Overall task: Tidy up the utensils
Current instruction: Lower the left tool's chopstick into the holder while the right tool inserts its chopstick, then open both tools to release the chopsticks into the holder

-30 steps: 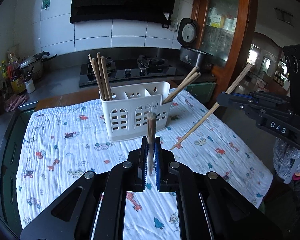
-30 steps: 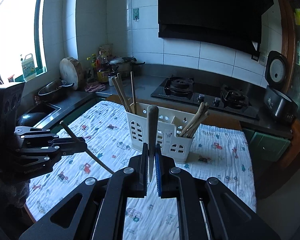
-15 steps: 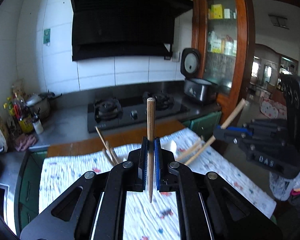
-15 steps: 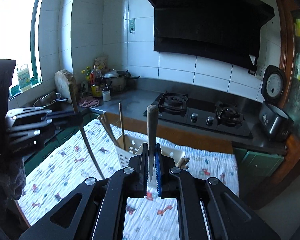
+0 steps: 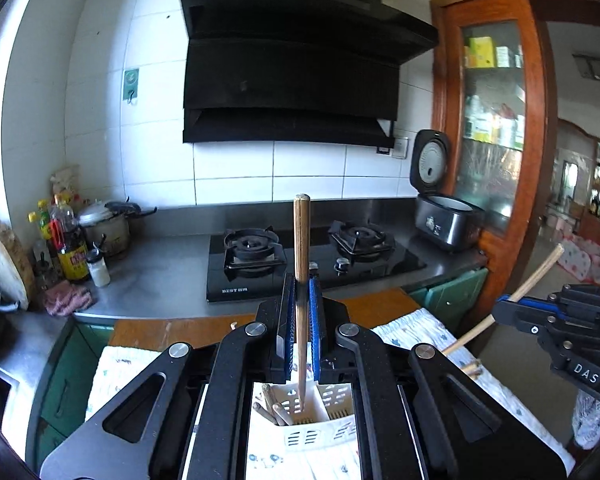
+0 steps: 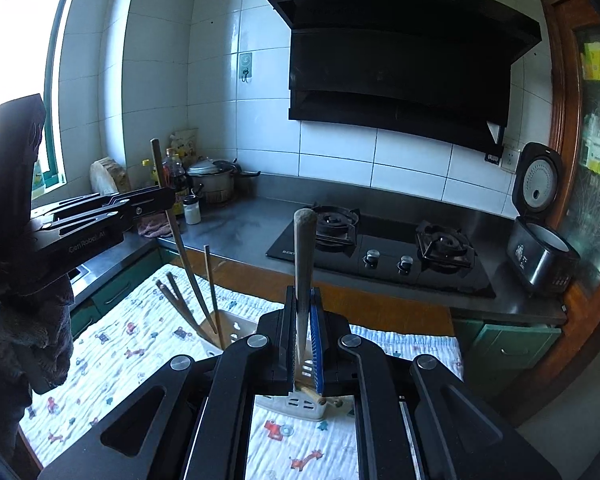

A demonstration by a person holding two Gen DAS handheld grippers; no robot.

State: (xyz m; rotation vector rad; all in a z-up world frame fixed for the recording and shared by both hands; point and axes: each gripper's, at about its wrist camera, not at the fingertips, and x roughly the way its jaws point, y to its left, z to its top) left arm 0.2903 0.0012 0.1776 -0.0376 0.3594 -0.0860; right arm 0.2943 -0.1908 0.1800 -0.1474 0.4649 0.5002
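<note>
My left gripper (image 5: 300, 288) is shut on a brown chopstick (image 5: 301, 240) that stands upright between its blue pads. The chopstick's thin end hangs over the white slotted utensil holder (image 5: 320, 432), which shows below between the gripper's arms. Several chopsticks (image 5: 272, 404) lean in the holder's left compartment. My right gripper (image 6: 302, 296) is shut on another upright chopstick (image 6: 303, 248) above the holder (image 6: 296, 404). In the right wrist view the left gripper (image 6: 168, 200) is at the left, its chopstick (image 6: 172, 220) slanting down toward the holder. The right gripper (image 5: 504, 310) grips its chopstick (image 5: 540, 272).
The holder stands on a table with a patterned cloth (image 6: 120, 352). Behind it is a steel counter with a black gas hob (image 5: 312, 260), a rice cooker (image 5: 444, 224), bottles (image 5: 68, 248) and a pot (image 5: 108, 228). A wooden glass-door cabinet (image 5: 496, 120) is at the right.
Both grippers have risen and moved over the holder, each still gripping its chopstick. The holder has slid down in both views to beneath the gripper arms. More wall and hood show.
</note>
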